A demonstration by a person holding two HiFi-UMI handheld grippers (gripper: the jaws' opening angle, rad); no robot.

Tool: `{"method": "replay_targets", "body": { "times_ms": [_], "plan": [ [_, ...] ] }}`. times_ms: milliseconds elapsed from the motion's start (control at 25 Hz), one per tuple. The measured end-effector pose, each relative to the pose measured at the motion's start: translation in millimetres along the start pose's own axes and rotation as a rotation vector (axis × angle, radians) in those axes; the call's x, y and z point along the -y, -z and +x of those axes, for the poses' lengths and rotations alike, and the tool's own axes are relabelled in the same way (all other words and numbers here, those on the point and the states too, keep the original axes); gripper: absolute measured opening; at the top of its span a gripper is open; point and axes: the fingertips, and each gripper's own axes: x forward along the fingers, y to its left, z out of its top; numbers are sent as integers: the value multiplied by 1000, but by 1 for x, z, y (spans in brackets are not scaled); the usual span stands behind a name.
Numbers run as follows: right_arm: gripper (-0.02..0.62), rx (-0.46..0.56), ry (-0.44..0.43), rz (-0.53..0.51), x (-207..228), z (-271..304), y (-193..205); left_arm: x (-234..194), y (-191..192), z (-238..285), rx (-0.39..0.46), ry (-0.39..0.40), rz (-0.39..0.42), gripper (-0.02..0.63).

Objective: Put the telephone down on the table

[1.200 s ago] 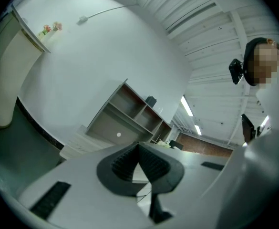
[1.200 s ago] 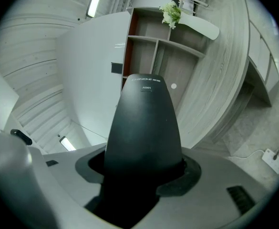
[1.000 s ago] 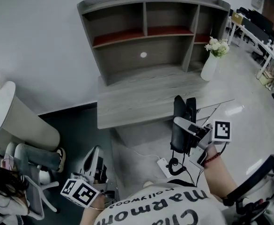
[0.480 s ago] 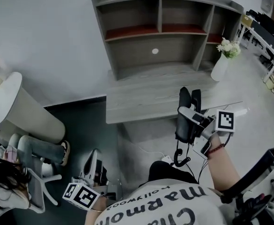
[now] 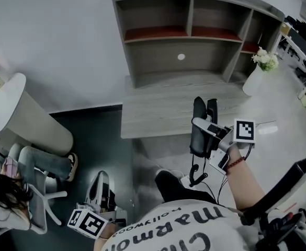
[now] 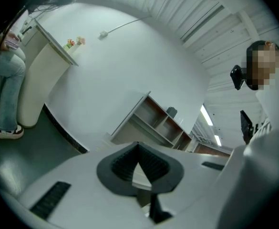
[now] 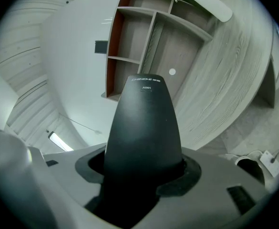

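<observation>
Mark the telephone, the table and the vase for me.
telephone [image 7: 143, 128], right gripper view, middle of its black body
table [image 5: 158, 114], head view, bare stretch of the wood top
vase [image 5: 252, 81], head view, middle of its white body

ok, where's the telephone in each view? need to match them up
Head view: the telephone is right of centre, upright in the right hand-held gripper.
Left gripper view: not clearly in it; a small dark shape near the right edge can't be identified.
Right gripper view: the telephone fills the centre, clamped between the jaws.
Shared landmark: the shelf unit, visible in all three.
</observation>
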Motion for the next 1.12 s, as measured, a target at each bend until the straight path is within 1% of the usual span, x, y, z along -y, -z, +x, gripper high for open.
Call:
{"method": "replay_targets", "body": {
  "times_ms": [200, 320, 480, 600, 760, 1000, 1120],
  "plan": [
    [284, -7, -2, 7, 10, 23, -17, -9, -13, 8, 28, -40, 16, 9],
    [284, -22, -1, 33, 16, 46, -30, -21, -23, 23, 44, -68, 12, 9],
    [284, -53, 32, 20, 29, 76, -50, -35, -31, 50, 50, -103, 1, 9],
    [284, -96, 78, -1, 41, 99, -58, -47, -31, 68, 53, -130, -17, 9],
    [284, -139, 101, 5, 58, 126, -66, -62, -29, 88, 49, -158, -42, 9],
    [284, -201, 121, 19, 84, 163, -71, -84, -23, 98, 37, -227, -70, 9],
    [284, -229, 149, 28, 101, 177, -73, -91, -22, 100, 31, -264, -81, 9]
  ]
}}
